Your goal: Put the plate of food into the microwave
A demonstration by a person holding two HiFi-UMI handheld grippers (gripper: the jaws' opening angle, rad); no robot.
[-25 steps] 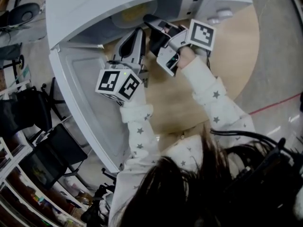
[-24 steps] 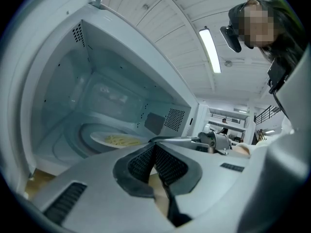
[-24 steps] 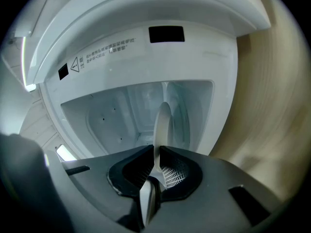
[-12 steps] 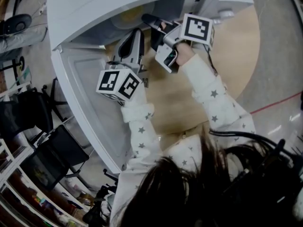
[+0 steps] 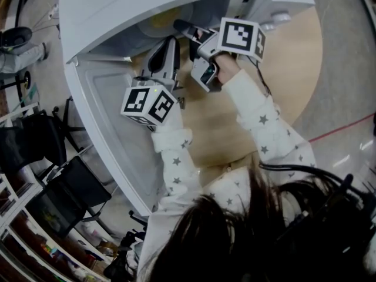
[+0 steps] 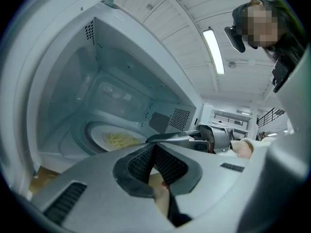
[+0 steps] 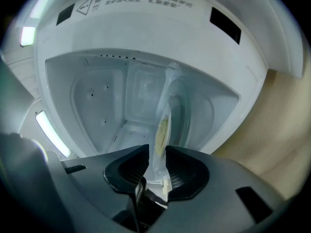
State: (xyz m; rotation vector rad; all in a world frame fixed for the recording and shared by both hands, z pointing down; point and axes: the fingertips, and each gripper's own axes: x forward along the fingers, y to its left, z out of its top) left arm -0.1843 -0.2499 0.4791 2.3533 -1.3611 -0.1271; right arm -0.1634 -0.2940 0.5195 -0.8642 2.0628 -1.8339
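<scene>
The white microwave point(image 5: 176, 2) stands with its door point(image 5: 106, 128) swung open. Inside on the turntable rests a pale plate point(image 5: 161, 20) of yellow noodles point(image 6: 116, 140). My right gripper point(image 5: 180, 26) reaches into the cavity. Its jaws are opening, with the plate's rim point(image 7: 163, 125) seen edge-on between the pads and a gap on either side. My left gripper point(image 5: 168, 44) hovers at the cavity mouth, left of the right one, shut and holding nothing point(image 6: 154, 150). In the left gripper view the right gripper point(image 6: 218, 139) shows beside the plate.
The microwave sits on a round wooden table point(image 5: 294, 69). The open door juts out toward the lower left. Chairs point(image 5: 64, 187) and cluttered shelves point(image 5: 35, 245) stand on the floor at left. The person's sleeves point(image 5: 258, 122) stretch over the table.
The right gripper has shifted a little left and deeper into the microwave, its marker cube turning. The left gripper has hardly moved.
</scene>
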